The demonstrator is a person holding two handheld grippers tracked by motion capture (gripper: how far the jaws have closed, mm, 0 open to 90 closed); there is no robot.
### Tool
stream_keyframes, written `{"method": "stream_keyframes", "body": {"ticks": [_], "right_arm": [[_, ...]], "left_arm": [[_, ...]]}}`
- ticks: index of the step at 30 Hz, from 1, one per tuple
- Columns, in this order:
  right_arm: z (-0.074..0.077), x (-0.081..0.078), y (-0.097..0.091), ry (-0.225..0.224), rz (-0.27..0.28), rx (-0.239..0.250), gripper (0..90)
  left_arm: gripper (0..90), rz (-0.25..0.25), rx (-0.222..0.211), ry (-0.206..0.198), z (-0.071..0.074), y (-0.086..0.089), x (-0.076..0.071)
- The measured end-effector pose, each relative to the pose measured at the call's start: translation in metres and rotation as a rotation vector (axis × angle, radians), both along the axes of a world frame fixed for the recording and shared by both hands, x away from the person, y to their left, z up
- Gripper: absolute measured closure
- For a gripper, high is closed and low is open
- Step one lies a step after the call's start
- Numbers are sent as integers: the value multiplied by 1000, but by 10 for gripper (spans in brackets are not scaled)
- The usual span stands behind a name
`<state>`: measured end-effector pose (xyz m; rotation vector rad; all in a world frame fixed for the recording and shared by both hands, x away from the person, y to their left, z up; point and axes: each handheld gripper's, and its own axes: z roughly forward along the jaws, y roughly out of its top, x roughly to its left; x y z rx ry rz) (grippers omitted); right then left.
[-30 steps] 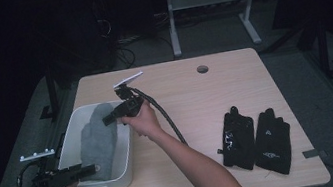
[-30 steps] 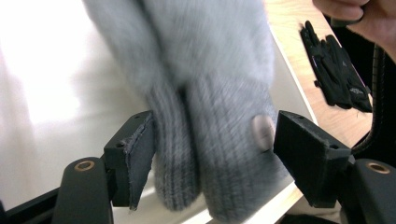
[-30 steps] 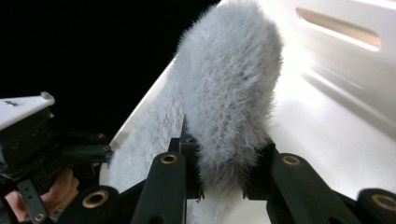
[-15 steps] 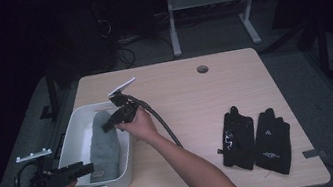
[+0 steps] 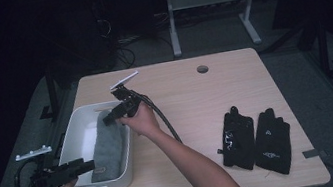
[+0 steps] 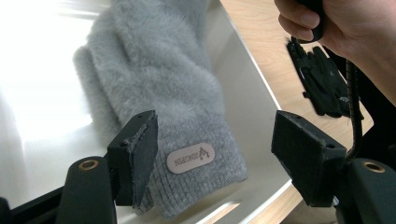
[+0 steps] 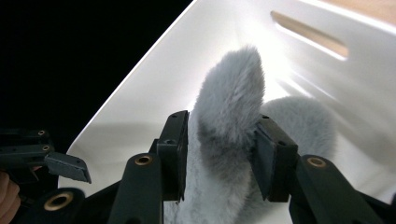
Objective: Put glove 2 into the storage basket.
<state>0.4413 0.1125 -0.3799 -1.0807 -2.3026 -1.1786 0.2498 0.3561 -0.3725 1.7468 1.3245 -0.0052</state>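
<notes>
I have the right gripper [image 5: 107, 118] over the far end of the white bin [image 5: 72, 141], its jaws just opening around the fuzzy tip of the grey glove [image 7: 233, 102]; the fur sits between the pads and brushes them, but I can't tell whether they are still pinching it. The glove lies lengthwise inside the bin, cuff and label patch [image 6: 190, 157] toward me. My left gripper [image 6: 215, 154] hovers at the bin's near edge, jaws wide apart over the cuff, gripping nothing. Two black gloves [image 5: 255, 136] lie well apart on the table [image 5: 195, 94].
</notes>
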Motion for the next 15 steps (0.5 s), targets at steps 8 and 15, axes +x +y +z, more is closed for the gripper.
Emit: {"method": "stream_keyframes", "body": {"ticks": [8,15], "right_arm": [[8,3,-11,-18,-31,25,567],[15,2,-20,-22,-33,37,568]], "left_arm": [[315,-5,4,-12,4,-4,0],[315,-15,4,-25,9,-9,1]]}}
